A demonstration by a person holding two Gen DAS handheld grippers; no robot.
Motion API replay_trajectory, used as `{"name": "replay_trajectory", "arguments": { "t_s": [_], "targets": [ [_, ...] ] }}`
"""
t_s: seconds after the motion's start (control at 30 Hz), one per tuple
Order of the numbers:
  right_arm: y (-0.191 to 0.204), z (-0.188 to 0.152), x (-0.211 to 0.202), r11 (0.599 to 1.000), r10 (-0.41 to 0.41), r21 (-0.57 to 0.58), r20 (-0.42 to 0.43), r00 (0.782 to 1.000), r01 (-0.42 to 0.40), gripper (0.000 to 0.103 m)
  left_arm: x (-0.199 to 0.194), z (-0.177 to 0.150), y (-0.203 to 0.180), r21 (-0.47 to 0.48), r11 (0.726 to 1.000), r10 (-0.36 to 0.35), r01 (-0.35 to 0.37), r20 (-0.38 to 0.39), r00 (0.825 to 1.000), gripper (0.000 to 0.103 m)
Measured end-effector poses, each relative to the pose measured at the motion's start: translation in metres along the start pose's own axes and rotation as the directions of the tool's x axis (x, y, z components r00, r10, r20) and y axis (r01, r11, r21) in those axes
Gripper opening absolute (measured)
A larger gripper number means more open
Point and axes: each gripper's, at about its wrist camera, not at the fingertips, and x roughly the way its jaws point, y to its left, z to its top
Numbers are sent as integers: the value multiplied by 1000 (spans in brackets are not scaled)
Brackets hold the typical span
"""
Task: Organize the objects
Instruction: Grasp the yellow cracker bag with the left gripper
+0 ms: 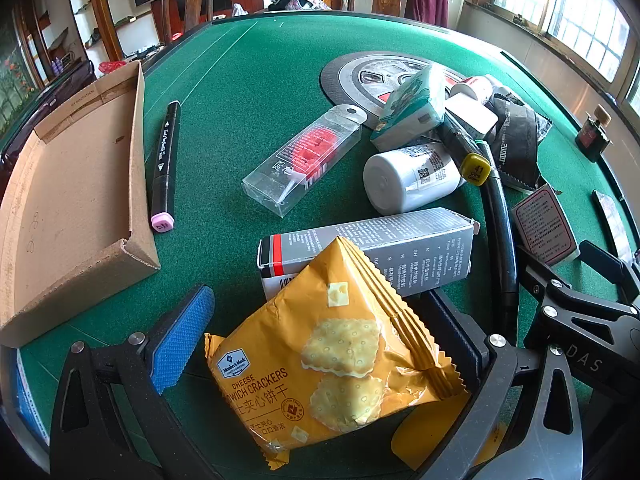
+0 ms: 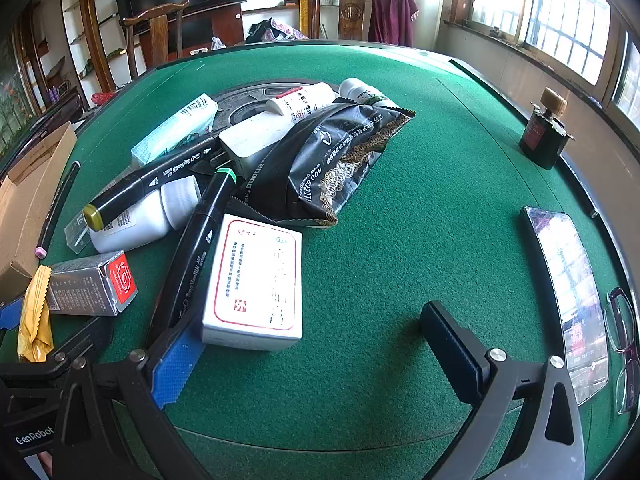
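Observation:
My left gripper (image 1: 320, 344) is open, with a yellow cheese cracker packet (image 1: 332, 364) lying between its fingers, tilted against a grey carton (image 1: 372, 252); whether the pads touch it I cannot tell. A shallow cardboard box (image 1: 72, 200) lies to the left, with a black marker with a pink cap (image 1: 164, 168) beside it. My right gripper (image 2: 316, 356) is open and empty above the green felt, its left finger (image 2: 176, 364) next to a white and red box (image 2: 256, 280) and a black marker (image 2: 196, 240).
A pile sits mid-table: a clear plastic package (image 1: 300, 160), a white bottle (image 1: 408, 180), a teal box (image 1: 412, 108), a black foil bag (image 2: 332, 160). A dark ink bottle (image 2: 544, 136) stands at the far right. A phone (image 2: 568, 296) and glasses (image 2: 624, 352) lie by the right edge.

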Motion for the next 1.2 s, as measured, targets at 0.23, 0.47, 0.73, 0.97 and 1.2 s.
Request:
{"name": "replay_trajectory", "arguments": {
  "t_s": [0.23,0.47,0.73,0.97,1.2],
  "targets": [
    [-1,0,0,1000,1,0,0,1000,-1,103,-5,-2,0,3,1000,-1,1,-2,1000,103],
    [-14,-4,-12,993,111,-37,28,993,-110,102,-26,-18,28,-16,992,-125,125,-6,992,102],
    [-37,0,-51,989,140,19,211,967,-147,102,-57,-38,40,-41,980,-191,192,34,981,102],
    [-51,2,-63,968,212,70,278,937,-240,102,-62,-43,37,36,989,-148,147,40,988,102],
    [-42,4,-68,958,269,24,282,921,-287,102,-46,-30,33,107,990,-97,96,7,995,102]
  ]
}}
